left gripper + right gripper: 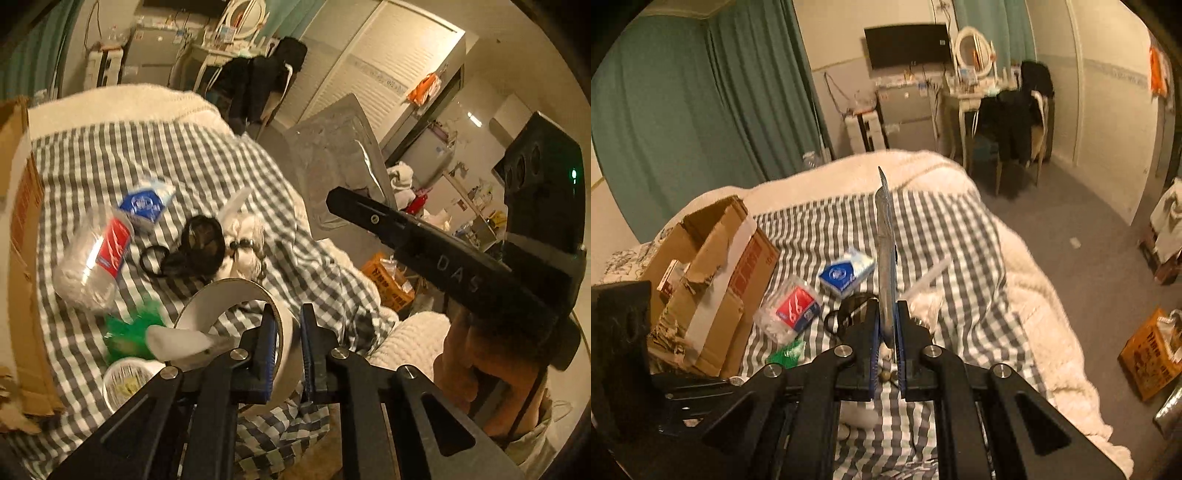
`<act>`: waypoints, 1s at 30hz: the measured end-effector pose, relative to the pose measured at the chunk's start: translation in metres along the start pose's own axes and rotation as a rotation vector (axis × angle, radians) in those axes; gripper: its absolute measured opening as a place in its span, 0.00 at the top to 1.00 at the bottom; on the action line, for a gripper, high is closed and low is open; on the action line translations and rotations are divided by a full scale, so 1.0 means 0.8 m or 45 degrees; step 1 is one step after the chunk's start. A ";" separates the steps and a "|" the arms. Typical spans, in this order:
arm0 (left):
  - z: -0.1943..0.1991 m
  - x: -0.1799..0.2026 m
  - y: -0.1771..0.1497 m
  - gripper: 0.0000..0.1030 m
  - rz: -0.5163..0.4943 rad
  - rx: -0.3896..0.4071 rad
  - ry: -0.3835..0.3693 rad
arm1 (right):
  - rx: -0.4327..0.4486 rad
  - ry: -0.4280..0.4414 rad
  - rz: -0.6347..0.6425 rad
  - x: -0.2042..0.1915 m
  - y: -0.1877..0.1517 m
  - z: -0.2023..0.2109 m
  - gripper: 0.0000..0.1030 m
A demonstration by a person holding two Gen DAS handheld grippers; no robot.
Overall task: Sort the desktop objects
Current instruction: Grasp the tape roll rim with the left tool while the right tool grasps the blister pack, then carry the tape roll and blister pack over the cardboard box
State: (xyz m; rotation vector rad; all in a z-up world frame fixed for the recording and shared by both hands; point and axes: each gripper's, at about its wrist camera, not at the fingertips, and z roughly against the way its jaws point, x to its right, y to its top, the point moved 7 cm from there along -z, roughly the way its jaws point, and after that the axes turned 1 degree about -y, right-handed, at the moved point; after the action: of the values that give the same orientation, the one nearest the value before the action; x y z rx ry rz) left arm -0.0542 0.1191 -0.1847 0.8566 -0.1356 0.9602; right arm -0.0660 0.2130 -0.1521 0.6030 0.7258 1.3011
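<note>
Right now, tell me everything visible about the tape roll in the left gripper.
The tape roll is a wide ring, white outside, with a tan cardboard-looking core edge and a hollow centre. The left gripper is shut on its wall, one finger inside the ring, one outside. It hangs tilted above the checked cloth, opening facing up and left.

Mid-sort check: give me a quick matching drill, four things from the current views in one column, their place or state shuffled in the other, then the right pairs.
Things:
1. tape roll
2. flat silver packet
3. cardboard box
4. blue pack

Place or state:
A. lying on the checked cloth
B. clamped in the right hand-held gripper
C. open, at the cloth's left edge
D. clamped in the left hand-held gripper

Pairs: 1-D, 2-B, 3-C, 4-A
</note>
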 end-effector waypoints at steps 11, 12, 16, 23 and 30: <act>0.065 0.005 0.032 0.94 -0.092 0.187 0.063 | 0.171 -0.079 0.017 -0.015 0.023 0.031 0.93; 0.070 0.005 0.035 0.94 -0.099 0.204 0.073 | 0.183 -0.080 0.016 -0.017 0.025 0.034 0.93; 0.094 0.006 0.045 0.94 -0.144 0.275 0.128 | 0.246 -0.103 0.027 -0.025 0.033 0.047 0.93; 0.139 0.013 0.060 0.94 -0.221 0.398 0.230 | 0.348 -0.138 0.043 -0.037 0.047 0.071 0.93; 0.189 0.019 0.072 0.94 -0.299 0.531 0.359 | 0.444 -0.131 0.047 -0.052 0.064 0.098 0.93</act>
State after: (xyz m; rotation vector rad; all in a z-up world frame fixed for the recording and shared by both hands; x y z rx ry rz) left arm -0.0505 0.0404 -0.0424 1.0796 0.4128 0.8893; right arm -0.0430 0.1813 -0.0575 0.9610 0.8669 1.1750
